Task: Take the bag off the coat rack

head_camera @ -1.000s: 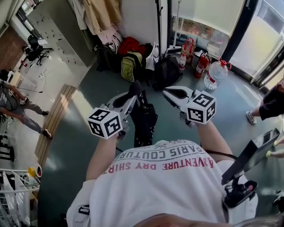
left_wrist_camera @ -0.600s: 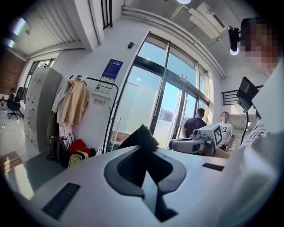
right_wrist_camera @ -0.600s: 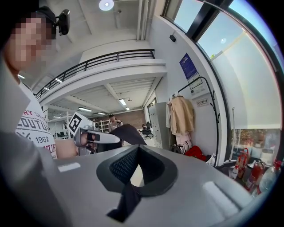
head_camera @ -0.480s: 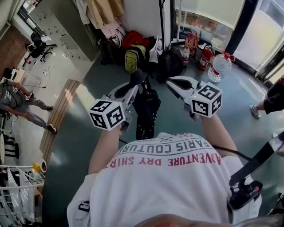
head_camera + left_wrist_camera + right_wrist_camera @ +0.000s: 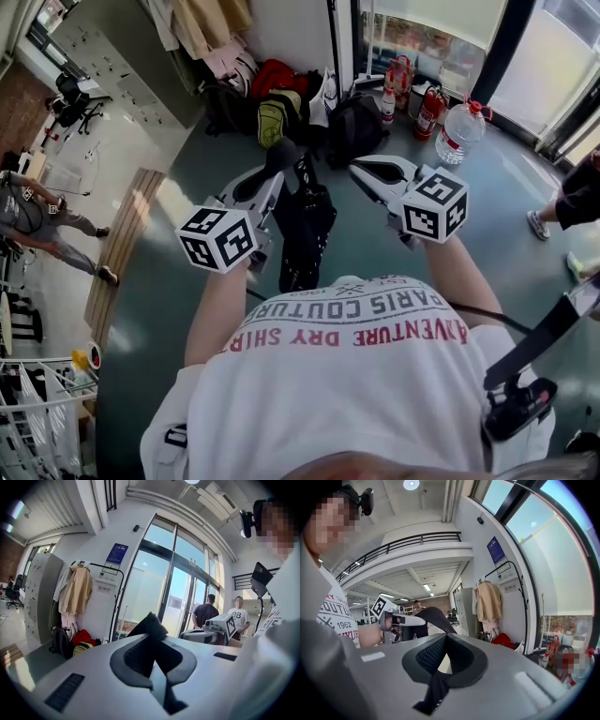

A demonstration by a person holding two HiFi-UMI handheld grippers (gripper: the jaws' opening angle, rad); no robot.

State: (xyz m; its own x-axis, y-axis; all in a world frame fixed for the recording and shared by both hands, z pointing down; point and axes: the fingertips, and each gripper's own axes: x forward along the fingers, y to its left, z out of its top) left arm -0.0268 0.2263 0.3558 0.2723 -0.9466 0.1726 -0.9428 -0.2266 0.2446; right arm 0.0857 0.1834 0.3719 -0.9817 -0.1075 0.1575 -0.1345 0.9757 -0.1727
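A black bag (image 5: 305, 230) hangs at chest height between my two grippers, clear of the floor. My left gripper (image 5: 281, 159) is shut on the bag's black strap, and a fold of it (image 5: 150, 625) pokes up out of the jaws (image 5: 152, 639). My right gripper (image 5: 361, 171) is also shut on a black strap (image 5: 436, 686), which runs through its jaws (image 5: 446, 641). The coat rack (image 5: 333, 47) is a thin black frame by the white wall ahead. A beige coat (image 5: 75, 590) hangs on it. The bag does not touch the rack.
Backpacks and bags (image 5: 277, 103) are heaped on the floor under the rack. Fire extinguishers (image 5: 428, 111) and a large water bottle (image 5: 457, 136) stand by the glass doors. One person (image 5: 37, 225) stands at the far left, and two people (image 5: 205, 613) stand by the doors.
Both grippers and the bag keep nearly the same place. Only the head view has shifted slightly.
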